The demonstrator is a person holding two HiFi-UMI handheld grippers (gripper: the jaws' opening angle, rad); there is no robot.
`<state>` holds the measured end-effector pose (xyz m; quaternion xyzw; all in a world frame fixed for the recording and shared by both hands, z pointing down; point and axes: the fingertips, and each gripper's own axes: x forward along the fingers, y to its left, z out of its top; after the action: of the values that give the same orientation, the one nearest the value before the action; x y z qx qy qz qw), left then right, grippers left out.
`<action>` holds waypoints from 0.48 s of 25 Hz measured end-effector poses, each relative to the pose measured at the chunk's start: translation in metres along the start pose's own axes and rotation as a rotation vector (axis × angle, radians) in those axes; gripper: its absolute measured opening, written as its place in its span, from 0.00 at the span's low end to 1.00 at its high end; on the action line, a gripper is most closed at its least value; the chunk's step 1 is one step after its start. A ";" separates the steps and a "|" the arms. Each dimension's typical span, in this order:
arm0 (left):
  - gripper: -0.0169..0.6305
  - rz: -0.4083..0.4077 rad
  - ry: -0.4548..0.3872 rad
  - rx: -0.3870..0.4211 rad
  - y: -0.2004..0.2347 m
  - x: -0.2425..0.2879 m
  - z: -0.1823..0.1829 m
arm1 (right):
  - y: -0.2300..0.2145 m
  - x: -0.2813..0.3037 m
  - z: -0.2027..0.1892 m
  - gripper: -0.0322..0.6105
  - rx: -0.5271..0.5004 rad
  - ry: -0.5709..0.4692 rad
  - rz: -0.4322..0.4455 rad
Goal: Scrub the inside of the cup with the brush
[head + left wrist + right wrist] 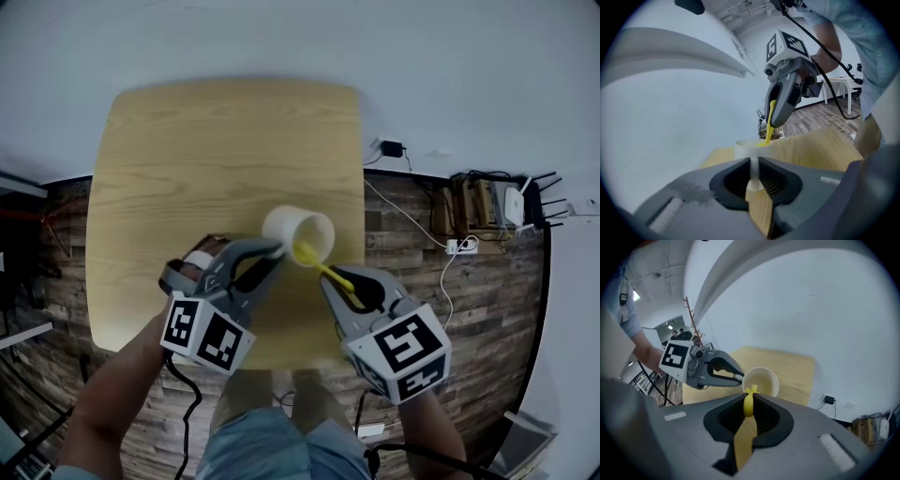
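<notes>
A white cup (298, 232) hangs tilted over the wooden table (216, 150), its mouth turned toward my right side. My left gripper (273, 249) is shut on the cup's white handle (753, 172) and carries the cup (749, 147). My right gripper (336, 285) is shut on the handle of a yellow brush (325, 271). The brush head reaches over the rim into the cup (761, 380). In the right gripper view the brush (748, 403) runs straight out between the jaws of the right gripper (749, 401). In the left gripper view the right gripper (783, 104) comes down from above with the brush (769, 124).
The table's near edge (281, 361) lies just under both grippers, with the person's legs (272, 422) below it. On the wood floor to the right are a power strip with cables (457, 246) and a wall plug (390, 148). A white wall stands behind the table.
</notes>
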<state>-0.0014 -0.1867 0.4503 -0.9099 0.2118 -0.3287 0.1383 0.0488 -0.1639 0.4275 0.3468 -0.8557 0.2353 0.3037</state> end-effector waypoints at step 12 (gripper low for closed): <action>0.14 0.089 -0.027 -0.160 0.004 -0.005 -0.013 | -0.002 -0.035 0.038 0.11 0.277 -0.244 0.108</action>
<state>-0.0149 -0.1892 0.4554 -0.9121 0.2759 -0.2919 0.0825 0.0566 -0.1724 0.3767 0.3649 -0.8630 0.3227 0.1339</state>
